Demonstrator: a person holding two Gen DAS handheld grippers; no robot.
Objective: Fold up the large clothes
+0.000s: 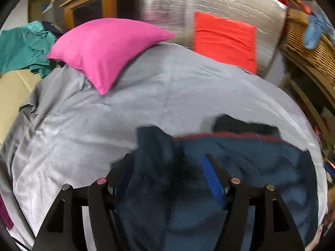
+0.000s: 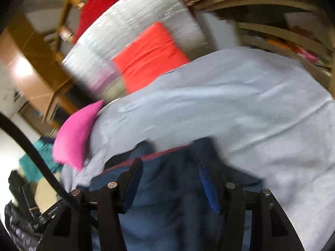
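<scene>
A dark blue garment [image 1: 240, 167] with a red trim edge lies on the grey bed sheet [image 1: 104, 125], near the front edge. My left gripper [image 1: 167, 167] is open just above it, with cloth rising between the blue pads [image 1: 211, 175]. In the right wrist view the same blue garment [image 2: 171, 188] lies under my right gripper [image 2: 170, 179], which is open, jaws wide, with cloth between them. The view is blurred and tilted. I cannot tell if either pad touches the cloth.
A pink pillow [image 1: 104, 50] lies at the far left of the bed. A silver cushion with an orange patch [image 1: 225, 39] stands at the back. A teal garment [image 1: 23, 48] lies far left. A wicker basket [image 1: 309, 41] and shelves stand on the right.
</scene>
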